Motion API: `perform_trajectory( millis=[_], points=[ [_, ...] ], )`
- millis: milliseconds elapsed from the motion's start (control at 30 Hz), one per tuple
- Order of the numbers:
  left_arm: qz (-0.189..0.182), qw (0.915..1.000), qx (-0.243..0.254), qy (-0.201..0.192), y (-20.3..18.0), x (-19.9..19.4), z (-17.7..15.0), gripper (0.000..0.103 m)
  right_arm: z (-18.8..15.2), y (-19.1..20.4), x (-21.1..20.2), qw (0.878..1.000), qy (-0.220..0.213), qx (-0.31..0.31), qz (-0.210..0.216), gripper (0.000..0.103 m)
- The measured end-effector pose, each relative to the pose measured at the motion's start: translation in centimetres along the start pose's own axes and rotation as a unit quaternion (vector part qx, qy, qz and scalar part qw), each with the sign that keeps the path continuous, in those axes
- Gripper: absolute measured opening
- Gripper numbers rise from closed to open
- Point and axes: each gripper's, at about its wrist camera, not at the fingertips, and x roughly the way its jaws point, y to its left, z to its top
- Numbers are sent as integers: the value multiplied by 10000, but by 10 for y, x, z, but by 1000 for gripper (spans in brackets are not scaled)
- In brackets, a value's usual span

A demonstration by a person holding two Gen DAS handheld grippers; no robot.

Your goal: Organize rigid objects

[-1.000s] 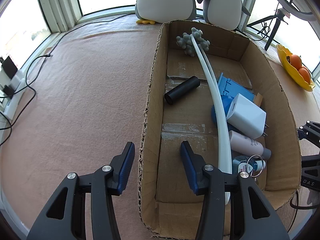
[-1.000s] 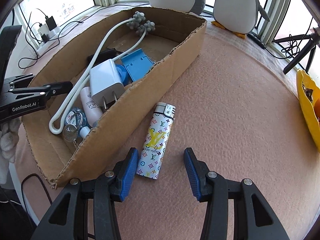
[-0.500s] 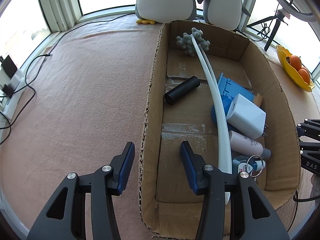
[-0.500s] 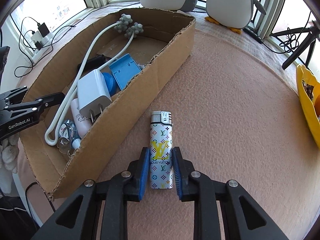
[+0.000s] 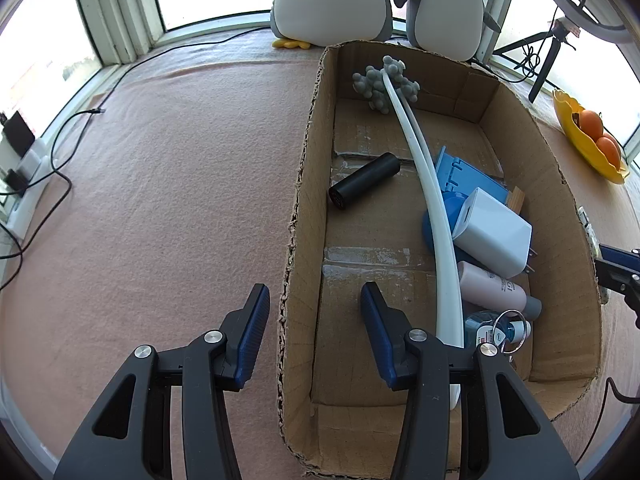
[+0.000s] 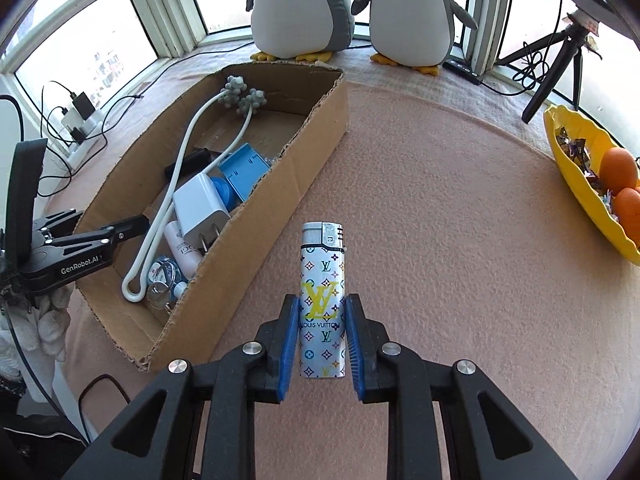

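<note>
The right claw is pinching a white monogram-printed lighter with a silver metal cap, blue pads pressed on its two long sides, cap pointing forward away from the claw. The pink felt-covered surface lies beneath. Ahead and to the left of this claw sits the long brown cardboard box, holding a white plug charger and a white curved tube. The left claw is spread wide, straddling the box's near wall with nothing between its pads.
</note>
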Motion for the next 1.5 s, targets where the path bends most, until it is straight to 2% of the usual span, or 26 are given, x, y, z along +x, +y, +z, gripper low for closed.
perform_trajectory(
  millis=[367, 633, 1033, 1167, 1433, 1500],
  points=[
    [-11, 10000, -7, 4, 2, -1, 0, 47, 31, 50, -47, 9967, -640, -417, 274, 21],
    [-16, 10000, -9, 12, 2, -1, -1, 47, 39, 82, -36, 9950, -595, -735, 323, 21],
    [42, 10000, 19, -10, 1, -8, -1, 46, 40, 93, -23, 9955, -460, -798, 224, 22],
    [31, 9999, 66, -69, 1, -16, 0, 46, 39, 95, -25, 9954, -500, -801, 161, 33],
    [50, 9996, 196, -217, -6, -37, -1, 46, 33, 90, -37, 9963, -580, -632, 84, 43],
    [48, 9994, 201, -270, -7, -44, -1, 54, 31, 86, -40, 9967, -593, -555, 69, 44]
  ],
)
